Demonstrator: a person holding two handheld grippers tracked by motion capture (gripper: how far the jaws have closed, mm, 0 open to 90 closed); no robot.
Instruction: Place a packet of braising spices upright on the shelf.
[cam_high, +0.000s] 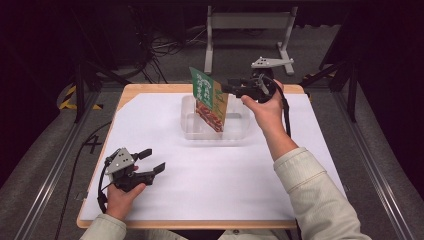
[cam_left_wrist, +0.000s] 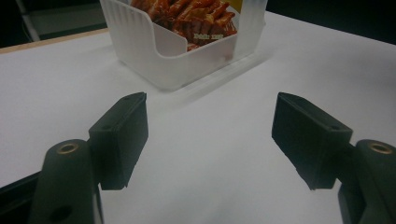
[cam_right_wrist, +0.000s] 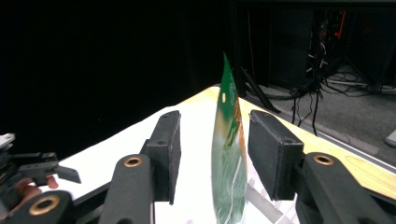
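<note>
Left gripper (cam_high: 150, 161) rests near the table's (cam_high: 210, 180) front-left corner, jaws wide. Right gripper (cam_high: 226, 89) jaws part, flanking the bag (cam_high: 209, 100), which stands on end, leaning, in the clear bin (cam_high: 235, 131) toward the back edge.

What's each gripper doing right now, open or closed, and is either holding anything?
Left gripper: open, empty, above the table.
Right gripper: open, its pads either side of the snack bag without pressing it.

White sheet (cam_high: 210, 175) over wooden table (cam_high: 150, 89); metal stand (cam_high: 248, 22), cables (cam_high: 167, 45) on floor beyond.
</note>
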